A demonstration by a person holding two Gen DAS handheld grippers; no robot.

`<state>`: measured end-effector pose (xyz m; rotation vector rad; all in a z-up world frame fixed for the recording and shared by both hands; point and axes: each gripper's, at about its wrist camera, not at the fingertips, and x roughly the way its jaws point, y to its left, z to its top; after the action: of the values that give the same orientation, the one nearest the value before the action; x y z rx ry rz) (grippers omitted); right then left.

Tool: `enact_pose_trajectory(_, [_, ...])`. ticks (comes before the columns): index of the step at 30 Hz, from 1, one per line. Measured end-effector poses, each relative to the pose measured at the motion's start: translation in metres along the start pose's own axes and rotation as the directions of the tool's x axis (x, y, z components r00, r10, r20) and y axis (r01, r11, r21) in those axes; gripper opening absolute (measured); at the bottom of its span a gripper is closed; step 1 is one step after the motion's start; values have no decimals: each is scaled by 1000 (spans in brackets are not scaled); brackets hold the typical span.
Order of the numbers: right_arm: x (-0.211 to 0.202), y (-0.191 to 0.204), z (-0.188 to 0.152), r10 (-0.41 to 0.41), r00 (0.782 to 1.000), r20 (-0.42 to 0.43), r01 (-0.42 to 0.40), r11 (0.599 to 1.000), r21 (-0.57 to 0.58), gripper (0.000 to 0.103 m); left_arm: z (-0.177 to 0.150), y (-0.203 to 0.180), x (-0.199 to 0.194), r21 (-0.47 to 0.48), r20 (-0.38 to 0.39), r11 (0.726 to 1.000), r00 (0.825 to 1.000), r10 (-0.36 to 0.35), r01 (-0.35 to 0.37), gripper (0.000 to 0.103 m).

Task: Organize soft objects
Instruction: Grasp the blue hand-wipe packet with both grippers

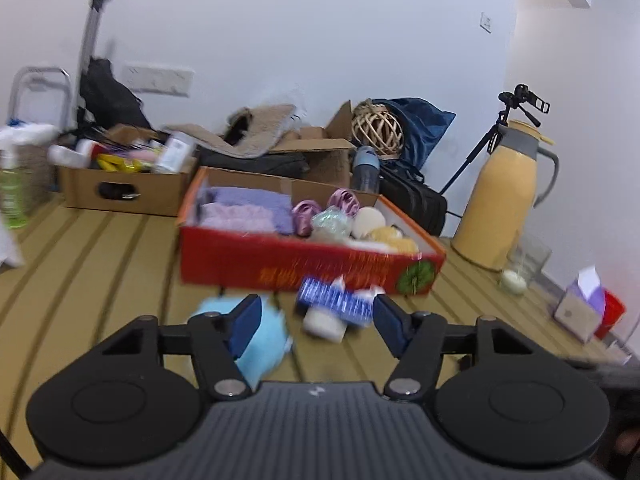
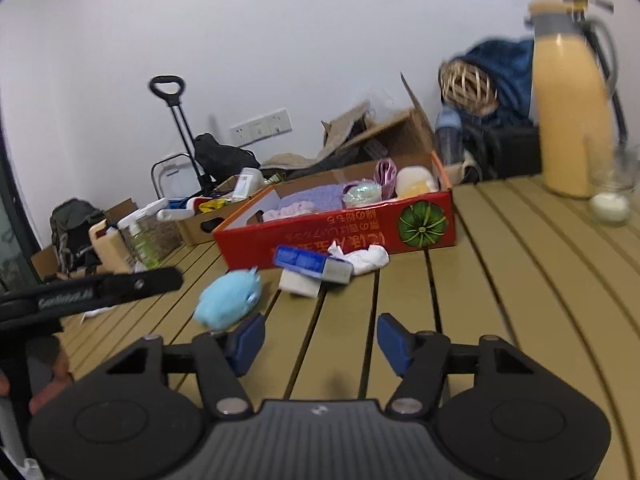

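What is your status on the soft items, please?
Both tools, left and right, open, empty. Blue plush on table before red box. Nothing blocking.

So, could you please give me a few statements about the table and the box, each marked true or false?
1. The light blue plush toy lies on the table, outside the red box. True.
2. The red box is empty. False: it holds purple cloths and other soft things.
3. The right tool grips the plush toy. False: nothing is between its fingers.
4. A yellow thermos jug stands on the table. True.
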<state>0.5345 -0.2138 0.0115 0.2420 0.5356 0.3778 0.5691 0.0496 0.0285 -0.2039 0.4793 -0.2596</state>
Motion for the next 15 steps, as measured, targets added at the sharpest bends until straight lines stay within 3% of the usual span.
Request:
enact_pose_trajectory(5, [81, -24, 29, 95, 993, -63, -85, 987, 139, 60, 33, 11, 81, -85, -80, 995, 995, -51, 44, 62])
enact_pose_trajectory(7, [108, -28, 33, 102, 991, -86, -87, 984, 156, 53, 34, 15, 113, -110, -130, 993, 990, -61, 47, 62])
enact_pose_trajectory(11, [140, -41, 34, 148, 986, -83, -121, 957, 263, 48, 21, 34, 149, -210, -227, 976, 968, -110, 62, 38])
enact_pose_trajectory(15, [153, -61, 28, 235, 969, -78, -181, 886, 426, 46, 16, 40, 149, -254, -220, 963, 965, -145, 87, 33])
